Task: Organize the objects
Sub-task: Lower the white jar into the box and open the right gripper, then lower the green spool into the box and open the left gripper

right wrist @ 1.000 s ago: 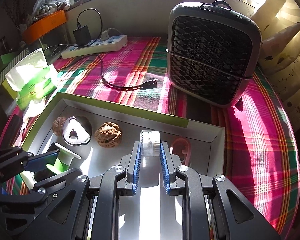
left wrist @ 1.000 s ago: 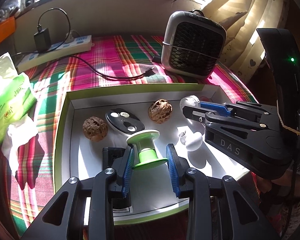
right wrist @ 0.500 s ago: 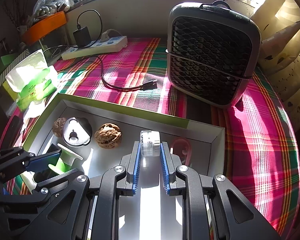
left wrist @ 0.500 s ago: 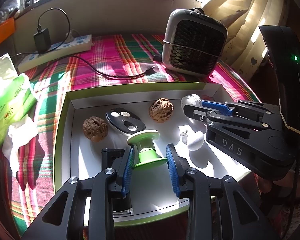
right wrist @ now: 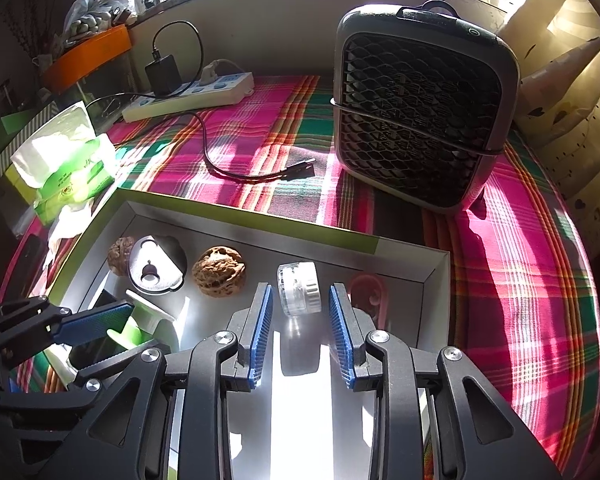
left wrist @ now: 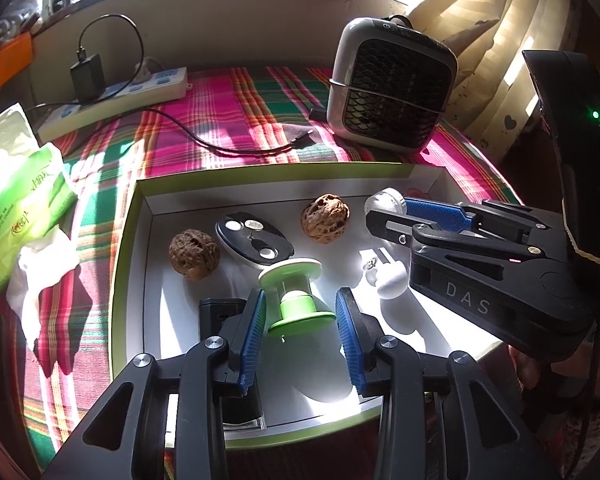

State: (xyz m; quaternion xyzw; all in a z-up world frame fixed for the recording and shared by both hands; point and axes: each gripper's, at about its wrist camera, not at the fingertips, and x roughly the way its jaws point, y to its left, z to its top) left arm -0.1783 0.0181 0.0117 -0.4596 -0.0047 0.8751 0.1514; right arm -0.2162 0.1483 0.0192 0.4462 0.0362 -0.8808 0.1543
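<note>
A white tray with a green rim [left wrist: 132,240] [right wrist: 260,216] holds the objects. A green and white spool [left wrist: 296,300] [right wrist: 140,320] stands between the blue pads of my left gripper [left wrist: 300,330] [right wrist: 120,322]. The jaws are opening and a thin gap shows on each side. A small clear and white jar [right wrist: 298,294] [left wrist: 384,202] lies on its side between the pads of my right gripper [right wrist: 298,336] [left wrist: 380,216]. Those jaws are also opening, clear of the jar on both sides.
In the tray lie two walnuts [left wrist: 194,254] [left wrist: 326,218], a black oval case [left wrist: 254,240], a white knob [left wrist: 390,280], a pink piece [right wrist: 366,292] and a black block [left wrist: 220,308]. Behind stand a fan heater [right wrist: 420,108], power strip [left wrist: 112,100], cable [left wrist: 240,148] and tissue pack [left wrist: 20,196].
Both pairs of jaws have widened. The left pads came off the green spool and the right pads came off the jar. Neither hand has shifted.
</note>
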